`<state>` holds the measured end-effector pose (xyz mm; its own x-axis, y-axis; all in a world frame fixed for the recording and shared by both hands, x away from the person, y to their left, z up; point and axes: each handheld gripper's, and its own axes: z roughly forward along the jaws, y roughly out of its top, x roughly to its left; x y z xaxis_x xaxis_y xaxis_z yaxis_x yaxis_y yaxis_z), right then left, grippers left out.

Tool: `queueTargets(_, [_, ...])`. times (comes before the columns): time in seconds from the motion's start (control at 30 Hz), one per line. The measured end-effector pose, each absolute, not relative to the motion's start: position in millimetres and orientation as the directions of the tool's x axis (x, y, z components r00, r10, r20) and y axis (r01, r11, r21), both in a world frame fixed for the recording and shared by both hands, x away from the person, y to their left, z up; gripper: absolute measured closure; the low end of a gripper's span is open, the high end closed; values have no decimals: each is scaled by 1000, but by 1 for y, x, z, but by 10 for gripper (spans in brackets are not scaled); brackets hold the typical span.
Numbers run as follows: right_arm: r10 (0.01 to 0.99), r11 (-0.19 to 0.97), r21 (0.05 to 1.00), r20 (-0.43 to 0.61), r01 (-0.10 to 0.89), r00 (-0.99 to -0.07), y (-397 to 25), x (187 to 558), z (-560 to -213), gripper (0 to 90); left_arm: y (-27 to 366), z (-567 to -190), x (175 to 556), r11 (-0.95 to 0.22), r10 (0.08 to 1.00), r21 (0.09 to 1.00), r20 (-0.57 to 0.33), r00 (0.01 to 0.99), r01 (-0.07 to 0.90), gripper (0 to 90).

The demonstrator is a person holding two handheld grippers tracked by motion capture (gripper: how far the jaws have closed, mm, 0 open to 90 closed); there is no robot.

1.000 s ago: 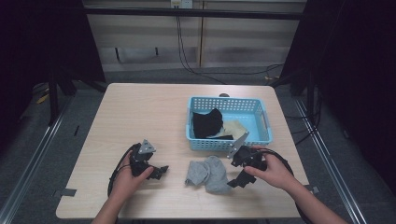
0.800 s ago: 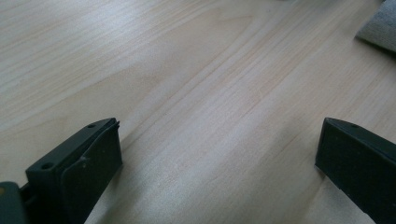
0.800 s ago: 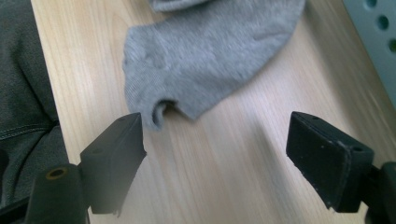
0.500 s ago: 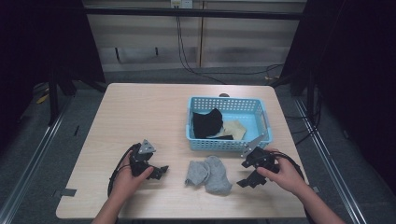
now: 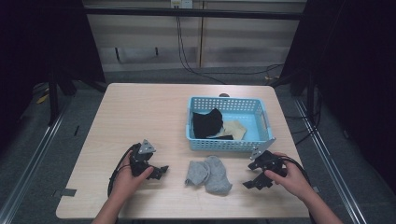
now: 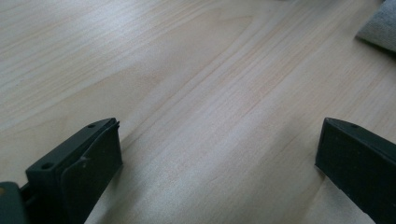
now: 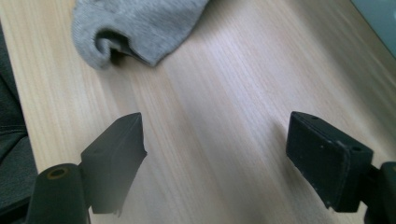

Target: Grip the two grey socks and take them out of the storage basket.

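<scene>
A person stands at the near edge of a light wooden table [image 5: 140, 116] and holds one black two-jaw gripper in each hand. The left forearm comes in from about 6 o'clock and leans toward 12 o'clock; the left hand [image 5: 127, 179] wraps around the left gripper [image 5: 159, 171], which lies low on the wood and aims toward 3 o'clock. Its jaws are wide apart, and between them there is bare wood, as the left gripper view [image 6: 219, 158] shows. A small grey triangular plate [image 5: 146, 148] sits on top of it.

The right forearm enters from about 5 o'clock. The right hand [image 5: 289, 177] grips the right gripper [image 5: 254, 175], which aims toward 9 o'clock, at a pile of crumpled grey socks [image 5: 210, 172]. Its jaws are also spread wide with nothing between them; in the right gripper view [image 7: 215, 154] the grey socks [image 7: 135, 28] lie ahead of the tips, apart from them.

The socks rest on the table between the two grippers, closer to the near edge. Just beyond them, toward 12 o'clock, stands a light blue plastic lattice basket [image 5: 261, 114]. Inside it lie a black cloth [image 5: 208, 122] on the 9 o'clock side and a beige cloth [image 5: 233, 128] beside it.
</scene>
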<state>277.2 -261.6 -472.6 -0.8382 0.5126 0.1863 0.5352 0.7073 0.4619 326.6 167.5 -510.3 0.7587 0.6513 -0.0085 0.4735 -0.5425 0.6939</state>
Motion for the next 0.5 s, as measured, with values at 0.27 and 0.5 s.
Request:
queueTargets(0.27, [535,679,486,183,549,-824,-275,275,-481,195,167,-510,327,-541,652,694,-11,758,475,0])
queueTargets(0.5, [547,659,519,166,544,-821,-283,273,-487,195,167,-511,326,-535,654,696,-17,756,479,0])
